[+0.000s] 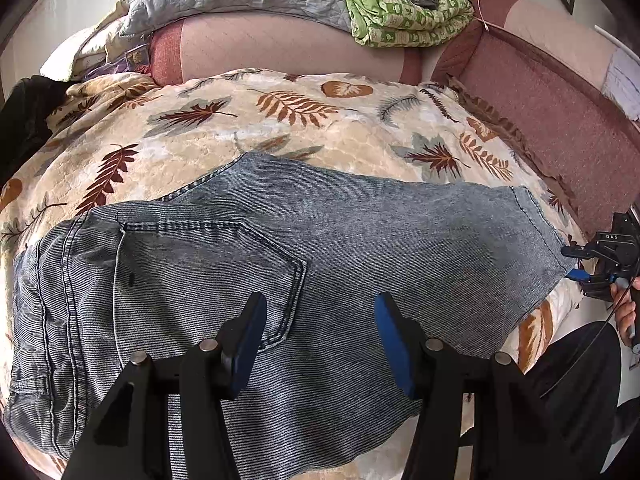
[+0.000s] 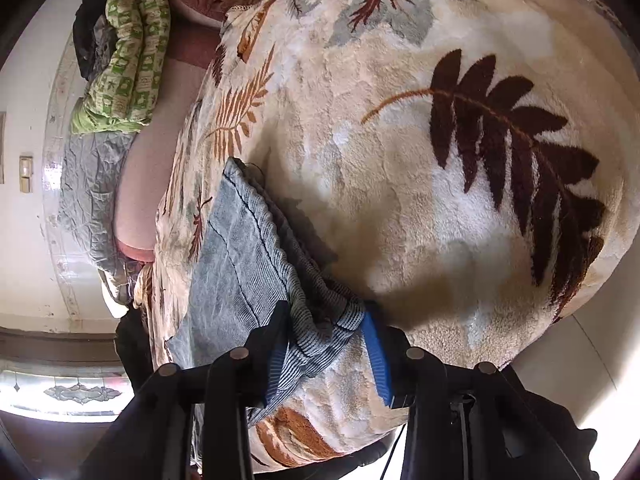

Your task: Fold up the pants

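Jeans lie on the leaf-print blanket; my right gripper pinches their hem, left gripper hovers open. Next, I judge: carry the hem toward the waistband.

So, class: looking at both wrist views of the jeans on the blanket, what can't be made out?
- Left wrist view: the jeans' near edge, hidden behind the left gripper.
- Right wrist view: whether the right gripper's pads press the hem; bunched denim hides contact.
- Waistband, cut off by the left view's edge.

Bright daylight, soft shadow on the blanket just ahead of the jaws, glare lower left, heavy fisheye bending, dark vignetted corners.
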Action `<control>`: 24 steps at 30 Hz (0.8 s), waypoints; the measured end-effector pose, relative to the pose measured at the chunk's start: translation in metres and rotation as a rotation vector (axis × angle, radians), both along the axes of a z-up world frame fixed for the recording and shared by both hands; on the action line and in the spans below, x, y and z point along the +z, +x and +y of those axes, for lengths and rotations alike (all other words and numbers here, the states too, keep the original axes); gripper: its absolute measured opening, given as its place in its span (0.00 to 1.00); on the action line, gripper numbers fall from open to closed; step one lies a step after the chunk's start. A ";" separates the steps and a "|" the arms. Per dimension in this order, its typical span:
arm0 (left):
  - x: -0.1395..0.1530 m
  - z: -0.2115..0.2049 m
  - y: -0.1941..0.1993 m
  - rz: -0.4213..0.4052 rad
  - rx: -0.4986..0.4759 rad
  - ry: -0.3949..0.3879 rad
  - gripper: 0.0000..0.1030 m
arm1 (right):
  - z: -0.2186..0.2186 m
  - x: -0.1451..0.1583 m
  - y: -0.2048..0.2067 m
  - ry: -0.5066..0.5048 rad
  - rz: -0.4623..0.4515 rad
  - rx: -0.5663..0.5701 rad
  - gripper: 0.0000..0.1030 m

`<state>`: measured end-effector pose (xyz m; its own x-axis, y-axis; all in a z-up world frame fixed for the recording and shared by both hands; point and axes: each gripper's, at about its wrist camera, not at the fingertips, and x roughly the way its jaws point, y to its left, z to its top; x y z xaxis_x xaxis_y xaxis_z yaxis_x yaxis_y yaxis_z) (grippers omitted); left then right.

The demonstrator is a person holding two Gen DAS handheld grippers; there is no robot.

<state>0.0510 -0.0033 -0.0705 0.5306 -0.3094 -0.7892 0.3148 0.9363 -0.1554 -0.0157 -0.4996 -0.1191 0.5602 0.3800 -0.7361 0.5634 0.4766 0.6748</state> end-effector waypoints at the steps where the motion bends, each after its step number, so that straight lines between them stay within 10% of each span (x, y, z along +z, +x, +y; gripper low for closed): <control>1: 0.001 0.000 -0.001 -0.002 0.001 -0.001 0.55 | -0.001 0.000 -0.001 0.012 -0.008 -0.012 0.42; 9: 0.002 -0.002 -0.002 -0.012 -0.006 0.011 0.55 | 0.004 0.002 0.004 -0.045 0.001 0.007 0.37; 19: -0.004 -0.011 -0.001 -0.004 -0.017 0.039 0.55 | 0.045 0.092 0.023 -0.510 -0.066 0.218 0.24; 24: -0.009 -0.036 0.002 0.010 -0.069 0.061 0.55 | 0.049 0.029 0.033 -0.572 0.110 0.317 0.27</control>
<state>0.0530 -0.0388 -0.0796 0.5016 -0.2963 -0.8128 0.3776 0.9203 -0.1025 0.0175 -0.4509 -0.0905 0.3960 0.0464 -0.9171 0.3882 0.8966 0.2130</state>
